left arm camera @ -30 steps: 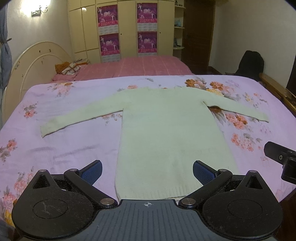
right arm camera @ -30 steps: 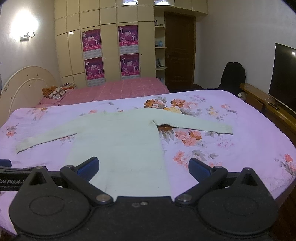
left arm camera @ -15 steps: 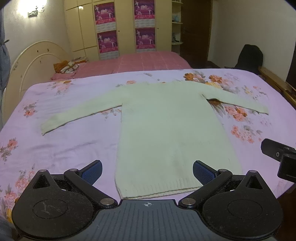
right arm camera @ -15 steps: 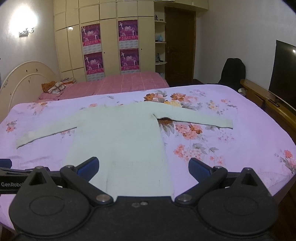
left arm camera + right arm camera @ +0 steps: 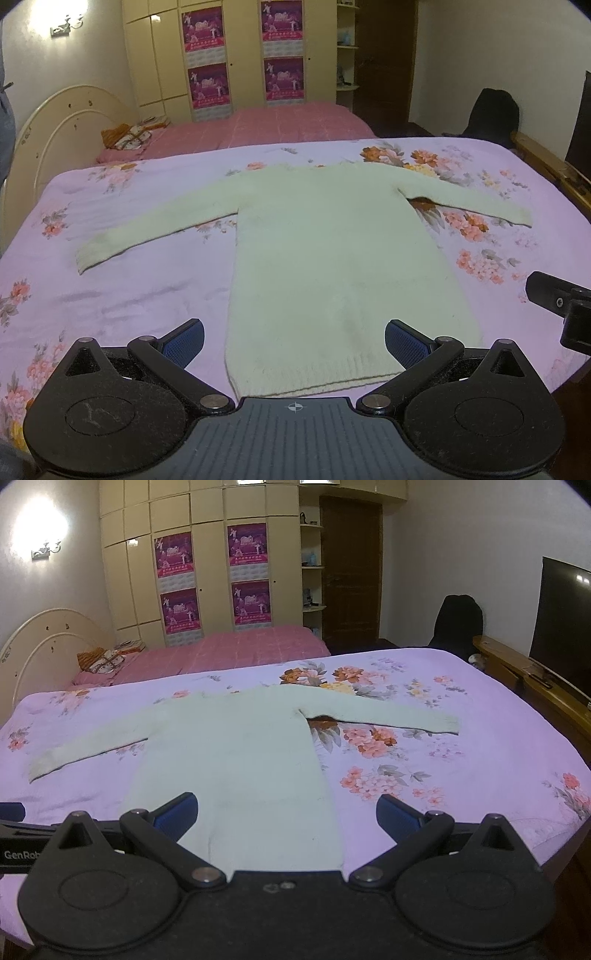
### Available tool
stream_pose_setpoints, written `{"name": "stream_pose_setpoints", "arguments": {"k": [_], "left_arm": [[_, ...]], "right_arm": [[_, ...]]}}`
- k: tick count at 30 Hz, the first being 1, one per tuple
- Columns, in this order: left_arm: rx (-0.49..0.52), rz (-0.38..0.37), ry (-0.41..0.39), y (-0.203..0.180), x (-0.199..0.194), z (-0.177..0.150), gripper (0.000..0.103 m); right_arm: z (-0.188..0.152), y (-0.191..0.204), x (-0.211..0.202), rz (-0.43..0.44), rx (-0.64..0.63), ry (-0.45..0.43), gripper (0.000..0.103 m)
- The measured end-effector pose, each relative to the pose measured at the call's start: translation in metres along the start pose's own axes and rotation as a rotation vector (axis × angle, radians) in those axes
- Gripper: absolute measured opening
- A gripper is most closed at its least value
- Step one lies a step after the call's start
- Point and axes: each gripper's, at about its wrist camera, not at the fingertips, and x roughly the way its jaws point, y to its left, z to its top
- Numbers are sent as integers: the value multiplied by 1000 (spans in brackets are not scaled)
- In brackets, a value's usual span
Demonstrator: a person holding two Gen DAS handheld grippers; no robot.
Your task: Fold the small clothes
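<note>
A pale cream long-sleeved sweater (image 5: 332, 251) lies flat on the floral pink bed (image 5: 110, 295), both sleeves spread out sideways and its hem nearest me. My left gripper (image 5: 294, 341) is open, hovering just short of the hem with nothing between its blue pads. From the right wrist the same sweater (image 5: 240, 760) shows left of centre, its right sleeve (image 5: 399, 716) stretched across the flowers. The right gripper (image 5: 287, 812) is also open and empty, above the hem's right corner. Part of the right gripper's body (image 5: 561, 310) shows at the left view's right edge.
A second bed with a pink cover (image 5: 229, 653) stands behind, beside a cream headboard (image 5: 62, 125). A wardrobe with posters (image 5: 214, 579) lines the back wall. A dark chair (image 5: 458, 624), wooden bed frame (image 5: 517, 668) and television (image 5: 561, 620) are on the right.
Both views have pulled back and tilted slightly, so more of the hem and room shows. The sweater has not moved and both grippers stay open.
</note>
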Motion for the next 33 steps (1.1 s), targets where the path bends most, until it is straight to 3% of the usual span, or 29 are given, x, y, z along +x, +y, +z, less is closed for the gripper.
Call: {"name": "stream_pose_setpoints", "arguments": {"k": [21, 33], "left_arm": [[5, -14, -25, 16, 10, 10, 103], [1, -14, -28, 16, 34, 25, 103]], "right_arm": [[7, 13, -1, -42, 4, -37, 102], [17, 10, 17, -66, 14, -37, 102]]}}
